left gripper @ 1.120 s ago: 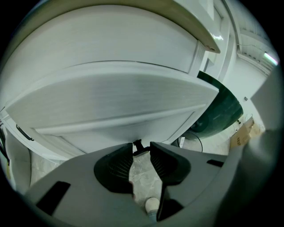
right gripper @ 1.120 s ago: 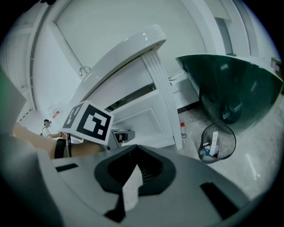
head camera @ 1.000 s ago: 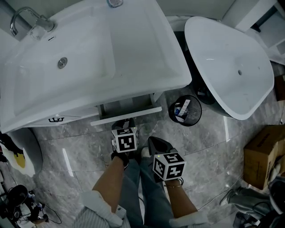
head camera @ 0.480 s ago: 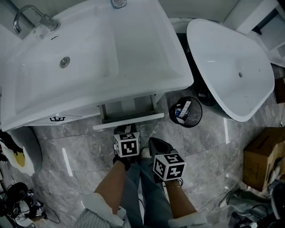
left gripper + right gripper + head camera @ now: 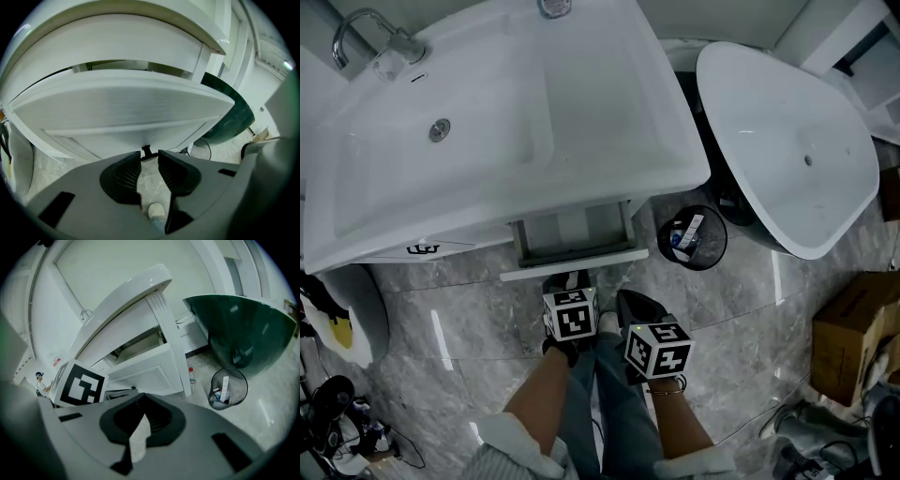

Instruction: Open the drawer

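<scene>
Locate the drawer [image 5: 574,265] below the sink [image 5: 487,112], already drawn partway out from under it, with the tray open to the head view. Find the knob [image 5: 146,151] low on the centre of the front panel [image 5: 117,110]. Read the left gripper [image 5: 149,156] as clenched on that knob, with pads [image 5: 126,173] against both its sides and the knob lodged right at the jaw tips, no deeper. Judge this tip grip as suited to a straight outward pull, with the gripper pointing down at the panel from directly in front of the drawer. Treat the hold as shallow; allow for possible slip off the knob under a sideways or upward tug. Read the right gripper [image 5: 143,408] as closed on nothing, jaws together at the tips, held just beside the left one and apart from the drawer, probably parked out of the pull path. Note the bin [image 5: 690,234] on the floor [image 5: 469,319], near the drawer and to its right in the head view, not touching the panel. Judge the step in hand as the pull, with further travel probably available.
</scene>
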`<action>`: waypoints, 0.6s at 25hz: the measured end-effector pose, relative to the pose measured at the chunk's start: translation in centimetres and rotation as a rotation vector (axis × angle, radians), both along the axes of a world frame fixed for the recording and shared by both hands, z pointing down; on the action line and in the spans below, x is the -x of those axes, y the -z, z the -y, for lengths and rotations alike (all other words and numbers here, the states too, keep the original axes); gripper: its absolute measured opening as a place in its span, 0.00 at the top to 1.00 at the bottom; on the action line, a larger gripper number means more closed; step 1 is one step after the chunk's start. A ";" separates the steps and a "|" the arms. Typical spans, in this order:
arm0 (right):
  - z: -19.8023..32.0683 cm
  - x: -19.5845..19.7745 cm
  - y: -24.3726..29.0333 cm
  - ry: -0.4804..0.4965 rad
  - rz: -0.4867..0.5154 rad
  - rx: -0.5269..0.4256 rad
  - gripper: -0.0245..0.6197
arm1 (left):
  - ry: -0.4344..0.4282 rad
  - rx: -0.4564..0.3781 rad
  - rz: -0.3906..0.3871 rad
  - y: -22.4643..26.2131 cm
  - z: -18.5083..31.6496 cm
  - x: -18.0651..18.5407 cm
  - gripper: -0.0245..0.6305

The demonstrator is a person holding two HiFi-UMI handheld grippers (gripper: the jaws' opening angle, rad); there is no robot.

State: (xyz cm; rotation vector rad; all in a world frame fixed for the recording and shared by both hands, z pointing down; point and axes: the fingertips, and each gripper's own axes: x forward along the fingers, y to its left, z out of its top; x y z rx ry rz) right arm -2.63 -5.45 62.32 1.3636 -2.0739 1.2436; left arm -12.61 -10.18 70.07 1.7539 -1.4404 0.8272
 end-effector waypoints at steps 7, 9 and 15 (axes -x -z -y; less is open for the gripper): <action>0.1 0.0 -0.2 0.005 0.001 0.004 0.95 | -0.010 0.000 0.010 0.1 0.0 -0.1 0.77; 0.1 0.0 -0.2 0.006 0.001 0.007 0.95 | -0.013 0.005 0.007 0.0 0.0 -0.1 0.77; -0.1 -0.4 -0.6 0.015 -0.004 0.015 0.95 | 0.000 0.019 -0.005 -0.4 0.2 -0.1 0.76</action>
